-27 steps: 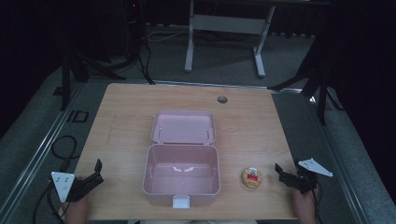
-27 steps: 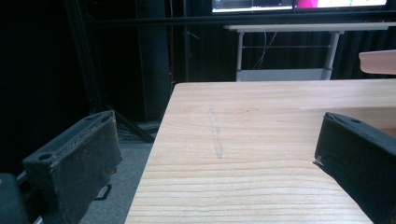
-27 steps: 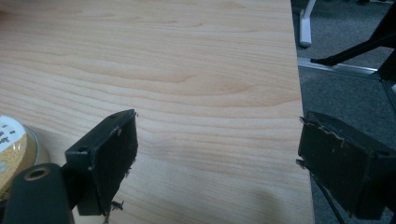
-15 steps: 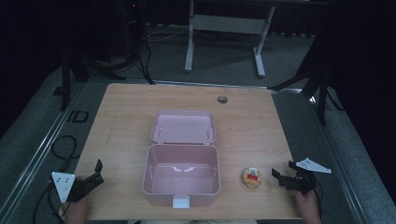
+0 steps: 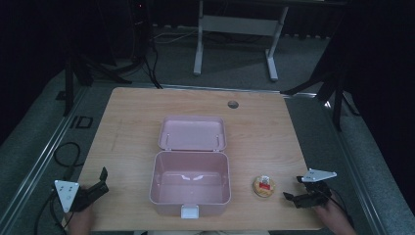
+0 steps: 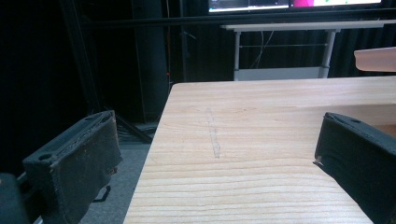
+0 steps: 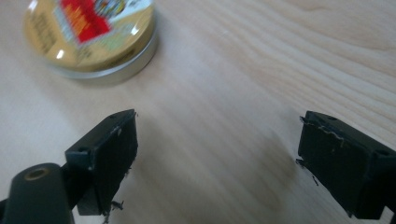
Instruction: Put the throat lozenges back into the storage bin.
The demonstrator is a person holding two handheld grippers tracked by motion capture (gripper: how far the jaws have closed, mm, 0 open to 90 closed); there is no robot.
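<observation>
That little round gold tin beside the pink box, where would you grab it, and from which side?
Probably across its low silver side wall, jaws either side of the round tin. It lies flat on the table, lid up, so the rim offers the grip. Come from the right, where the open right gripper is; the pink box crowds its left.

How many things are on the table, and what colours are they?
Pink: 1, the open lunch box
Gold with a red label: 1, the round tin
Black: 2, the left gripper and the right gripper, jaws apart and empty
Total: 4
</observation>
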